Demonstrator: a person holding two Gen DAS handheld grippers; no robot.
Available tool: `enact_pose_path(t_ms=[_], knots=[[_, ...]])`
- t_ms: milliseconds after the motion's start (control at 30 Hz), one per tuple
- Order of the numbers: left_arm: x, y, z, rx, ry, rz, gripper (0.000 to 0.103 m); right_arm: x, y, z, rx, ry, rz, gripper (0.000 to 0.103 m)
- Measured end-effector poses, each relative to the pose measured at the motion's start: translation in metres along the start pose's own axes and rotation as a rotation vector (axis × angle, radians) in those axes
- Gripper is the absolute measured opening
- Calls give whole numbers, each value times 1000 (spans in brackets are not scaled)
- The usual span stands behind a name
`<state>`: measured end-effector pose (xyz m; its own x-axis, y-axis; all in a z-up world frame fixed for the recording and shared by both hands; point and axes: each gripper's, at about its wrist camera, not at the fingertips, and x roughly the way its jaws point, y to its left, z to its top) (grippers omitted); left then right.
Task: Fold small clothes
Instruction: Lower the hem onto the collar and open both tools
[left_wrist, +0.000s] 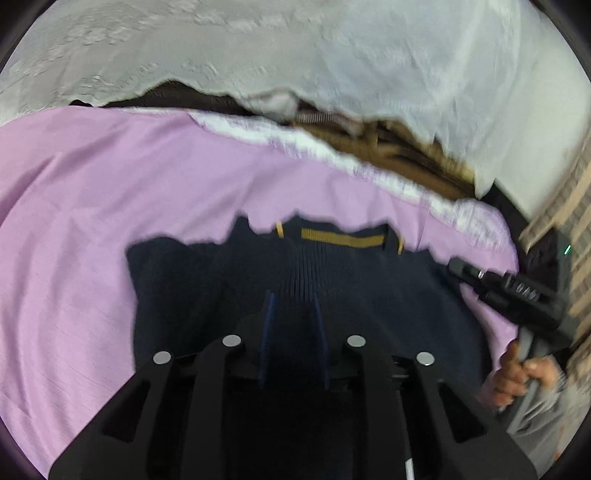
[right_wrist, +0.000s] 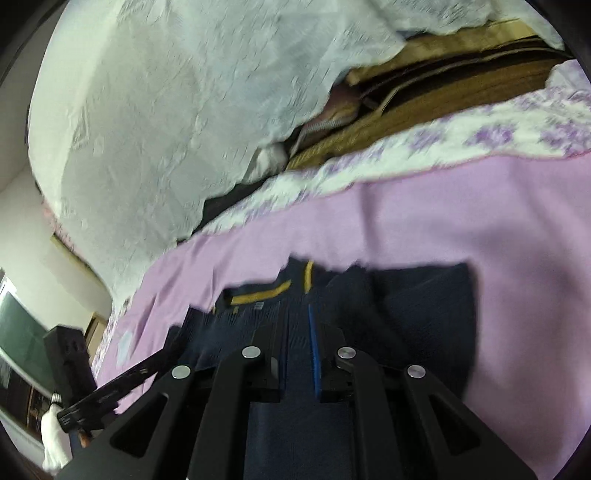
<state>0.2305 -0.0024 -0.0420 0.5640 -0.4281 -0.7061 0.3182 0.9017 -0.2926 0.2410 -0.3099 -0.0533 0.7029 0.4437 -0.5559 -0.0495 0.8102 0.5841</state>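
A small navy knit sweater (left_wrist: 332, 280) with mustard collar stripes lies on a lilac sheet (left_wrist: 92, 221). It also shows in the right wrist view (right_wrist: 424, 314). My left gripper (left_wrist: 293, 299) is shut on a ribbed fold of the sweater, which rises between its fingers. My right gripper (right_wrist: 297, 310) is shut on the sweater's knit edge near the collar. The right gripper also shows at the right edge of the left wrist view (left_wrist: 458, 266), at the sweater's side. The left gripper's arm shows at lower left in the right wrist view (right_wrist: 110, 391).
The lilac sheet (right_wrist: 443, 221) has a white floral border (right_wrist: 480, 136). Behind it hangs a white lace cloth (left_wrist: 332, 48) over brown boards (right_wrist: 443, 88). A dark box (right_wrist: 66, 354) stands at left in the right wrist view.
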Motion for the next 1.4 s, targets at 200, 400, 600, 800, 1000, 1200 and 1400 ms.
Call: enact_pose_path(t_ms=[200,400,600,800,1000,1200,1400], knots=[[17,-3,-10,35,17,67,25,26,-14,-14,2,78,-95,0],[-6,-9,-20,36,-51,72,31,9,3,-23,-66,10,-114,6],[-21,-37,-38,115,-74,57,48,-3,26,-39,-129,-10,-115,8],[0,-42,-46,149,-14,186,76,5,41,-66,-239,31,-218,24],[-6,-39,-50,130,-34,210,78,-5,54,-79,-300,-21,-268,34],[-28,-42,-67,107,-54,172,79,-21,68,-98,-353,-57,-309,44],[-24,-45,-81,96,13,208,87,-17,69,-115,-350,29,-381,58]])
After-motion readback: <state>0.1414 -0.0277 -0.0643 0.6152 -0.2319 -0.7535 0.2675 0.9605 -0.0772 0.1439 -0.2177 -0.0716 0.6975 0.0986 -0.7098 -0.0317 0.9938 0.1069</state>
